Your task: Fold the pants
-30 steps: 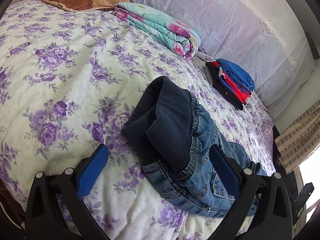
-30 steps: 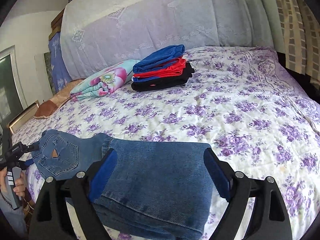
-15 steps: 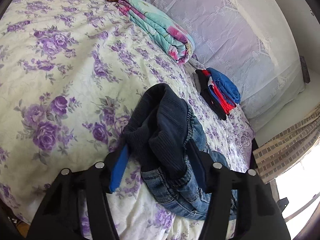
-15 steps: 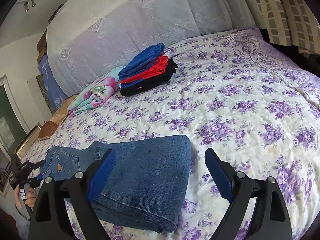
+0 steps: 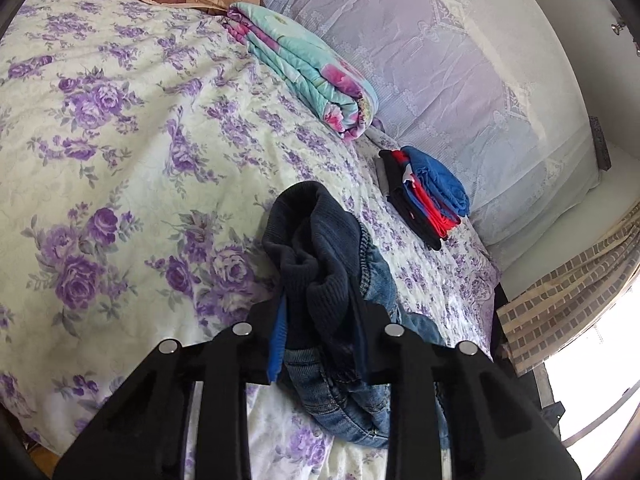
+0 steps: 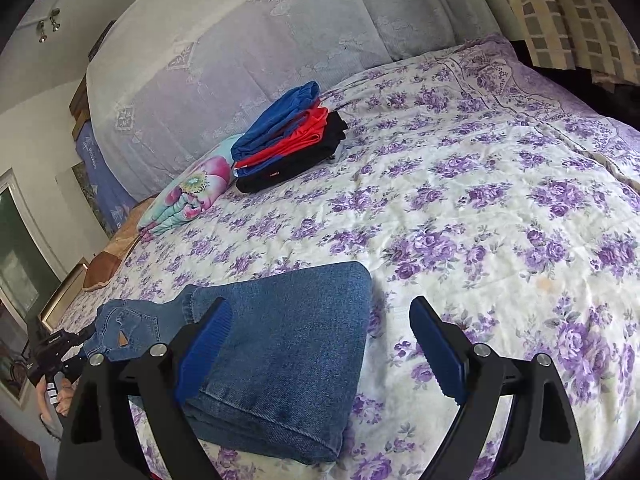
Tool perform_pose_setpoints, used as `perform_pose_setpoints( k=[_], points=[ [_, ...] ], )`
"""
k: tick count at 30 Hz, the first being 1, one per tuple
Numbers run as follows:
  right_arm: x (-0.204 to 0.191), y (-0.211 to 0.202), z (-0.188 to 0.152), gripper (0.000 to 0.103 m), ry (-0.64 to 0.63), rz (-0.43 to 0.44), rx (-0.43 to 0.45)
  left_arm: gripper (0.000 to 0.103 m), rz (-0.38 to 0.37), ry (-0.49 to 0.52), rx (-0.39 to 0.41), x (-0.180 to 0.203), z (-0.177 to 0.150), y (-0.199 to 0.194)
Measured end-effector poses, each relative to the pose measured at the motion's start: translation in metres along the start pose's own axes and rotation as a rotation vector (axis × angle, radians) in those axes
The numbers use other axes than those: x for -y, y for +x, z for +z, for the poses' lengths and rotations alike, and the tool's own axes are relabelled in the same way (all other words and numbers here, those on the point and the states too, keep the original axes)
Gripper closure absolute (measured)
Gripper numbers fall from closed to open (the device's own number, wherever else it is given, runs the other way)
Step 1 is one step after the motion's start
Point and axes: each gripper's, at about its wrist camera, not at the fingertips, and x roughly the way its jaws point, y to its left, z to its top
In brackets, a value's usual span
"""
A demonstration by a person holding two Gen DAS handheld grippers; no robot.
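left gripper newly clamped on waistband

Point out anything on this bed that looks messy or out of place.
Only the jeans: their waist end is bunched in a heap, dark ribbed waistband turned out, pinched by the left hand-held gripper. The leg end lies flat. The clothes stack and floral quilt sit neatly folded.

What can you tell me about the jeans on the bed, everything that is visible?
The jeans are blue denim with a dark ribbed knit waistband and a back pocket. They lie on the floral bedspread, the legs doubled over flat, the waist end bunched up. The left gripper has just been closing and pinches the waistband. The right gripper is open, one finger over the folded legs.
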Motion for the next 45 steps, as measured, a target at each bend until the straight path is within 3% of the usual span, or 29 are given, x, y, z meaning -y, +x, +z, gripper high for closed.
perform_pose_setpoints(
  k=[4, 8, 12, 14, 20, 27, 31, 33, 36, 38, 39, 41, 43, 45],
  points=[
    [-0.001, 0.0, 0.0, 0.012, -0.027, 0.023, -0.01, 0.08, 0.027, 0.082, 0.038, 0.032, 0.0, -0.013],
    [-0.037, 0.004, -0.005, 0.012, -0.228, 0.022, -0.019, 0.081, 0.055, 0.203, 0.089, 0.077, -0.006, -0.028],
    [-0.081, 0.041, -0.029, 0.012, -0.548, -0.107, -0.14, 0.081, 0.078, 0.297, 0.123, 0.113, -0.018, -0.035],
    [-0.086, 0.051, -0.039, 0.008, -0.616, -0.154, -0.142, 0.082, 0.082, 0.312, 0.131, 0.123, -0.021, -0.037],
    [-0.052, 0.025, -0.013, 0.007, -0.416, 0.012, -0.107, 0.082, 0.058, 0.421, 0.152, 0.175, -0.032, -0.043],
    [0.017, -0.01, 0.006, 0.007, -0.222, -0.017, -0.021, 0.082, -0.07, 0.659, 0.135, 0.282, -0.078, -0.028],
    [0.066, -0.029, 0.018, 0.007, -0.058, -0.03, 0.02, 0.082, -0.123, 0.858, 0.042, 0.342, -0.14, 0.008],
    [0.082, -0.04, 0.026, 0.007, -0.012, -0.016, 0.053, 0.082, -0.098, 0.985, -0.04, 0.359, -0.185, 0.042],
    [0.096, -0.055, 0.035, 0.007, 0.018, -0.014, 0.098, 0.081, -0.037, 1.087, -0.181, 0.362, -0.246, 0.096],
    [0.102, -0.061, 0.038, 0.007, 0.029, -0.01, 0.117, 0.075, -0.001, 1.117, -0.221, 0.36, -0.272, 0.116],
    [0.103, -0.063, 0.039, 0.007, 0.034, -0.007, 0.123, 0.071, -0.026, 1.121, -0.225, 0.36, -0.278, 0.116],
    [0.103, -0.063, 0.039, 0.007, 0.034, 0.004, 0.122, 0.044, -0.095, 1.119, -0.237, 0.362, -0.281, 0.106],
    [0.097, -0.063, 0.037, 0.007, 0.02, 0.013, 0.123, 0.035, -0.138, 1.097, -0.211, 0.365, -0.274, 0.089],
    [0.089, -0.066, 0.036, 0.007, -0.001, 0.012, 0.15, 0.033, -0.145, 1.057, -0.162, 0.361, -0.257, 0.069]
  ],
)
